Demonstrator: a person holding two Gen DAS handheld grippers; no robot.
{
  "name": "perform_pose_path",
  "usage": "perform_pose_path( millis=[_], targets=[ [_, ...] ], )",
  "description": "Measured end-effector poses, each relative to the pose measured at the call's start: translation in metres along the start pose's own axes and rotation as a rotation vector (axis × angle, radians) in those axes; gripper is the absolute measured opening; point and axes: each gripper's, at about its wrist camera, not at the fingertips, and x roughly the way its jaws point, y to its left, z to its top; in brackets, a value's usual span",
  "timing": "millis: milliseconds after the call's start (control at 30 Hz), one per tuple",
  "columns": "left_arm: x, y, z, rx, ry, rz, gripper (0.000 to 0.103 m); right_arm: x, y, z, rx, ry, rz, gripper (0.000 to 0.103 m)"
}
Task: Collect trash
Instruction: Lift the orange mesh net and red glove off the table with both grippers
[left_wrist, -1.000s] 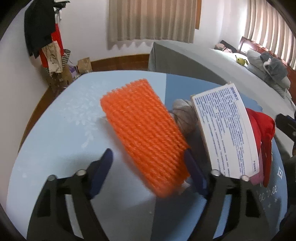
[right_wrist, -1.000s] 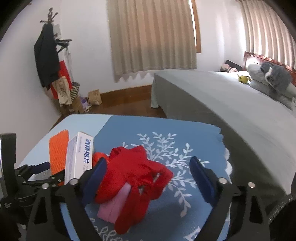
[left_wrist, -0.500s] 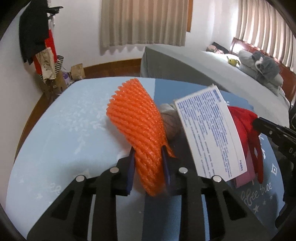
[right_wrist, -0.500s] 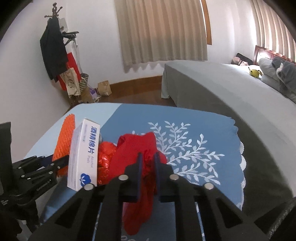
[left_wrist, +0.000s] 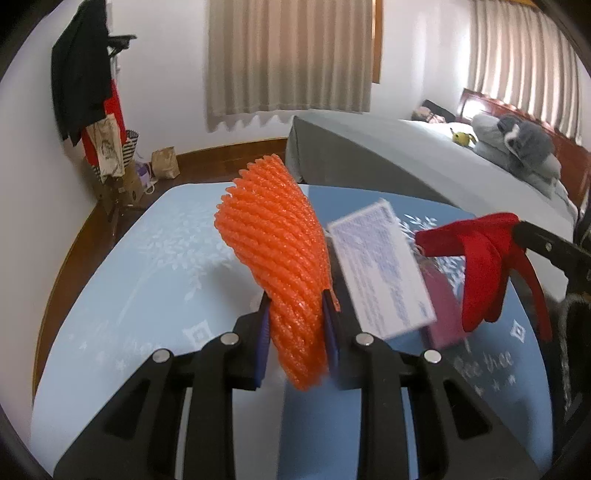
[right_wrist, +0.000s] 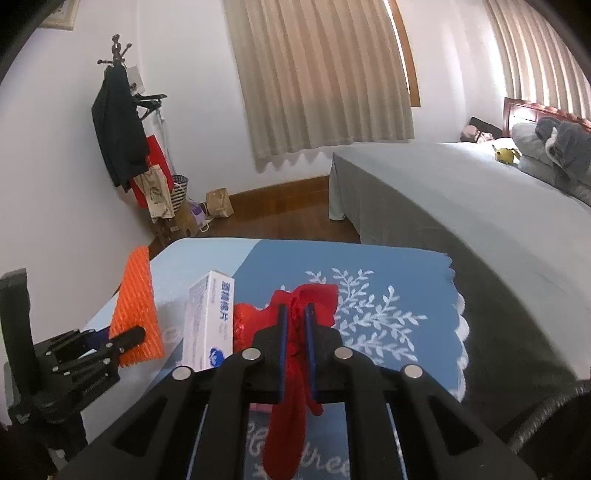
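Both tongs grip trash lifted off the blue leaf-patterned tablecloth (right_wrist: 399, 266). We see the left gripper (left_wrist: 295, 317) clamped narrowly on the lower end of an orange ribbed foam-net sleeve (left_wrist: 273, 243); its jaws have just been closing and now pinch the mesh, which bulges and curls above the pads. The right gripper (right_wrist: 295, 328) is almost fully closed on a thin red plastic bag (right_wrist: 291, 373), bunched between the blue pads (right_wrist: 282, 332), with loose tails hanging below.

We judge both items very light and soft. The foam net is springy and compressible, so it should recover its shape once released; a hold near one end lets the rest flop, whereas a hold nearer the middle would steady it. The red film is limp and probably slippery, so it is best taken where several layers gather, as here.

A white printed cardboard box (right_wrist: 208, 321) stands on edge between the two grippers, with crinkled red foil-like material (right_wrist: 245, 321) just beside it. We expect the box to be light but stiff, best grasped across its narrow faces.
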Motion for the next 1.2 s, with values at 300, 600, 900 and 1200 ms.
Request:
perform_pose_path(
  millis=[300,600,900,1200],
  targets=[
    [-0.023,-0.024,-0.012,0.029,0.009,-0.044,0.025,-0.027,0.002,-0.017,0.012,0.015,-0.004,0.009],
    [-0.018,-0.026,-0.037,0.046,0.065,-0.043,0.024,-0.015,0.003,-0.049,0.015,0.115,-0.020,0.011],
    [-0.014,-0.014,-0.043,0.035,0.083,-0.027,0.024,-0.002,0.005,-0.062,0.014,0.155,-0.072,0.068],
    [-0.016,-0.012,-0.045,0.024,0.084,-0.016,0.024,0.026,0.007,-0.065,-0.015,0.213,-0.114,0.038]
  ],
)
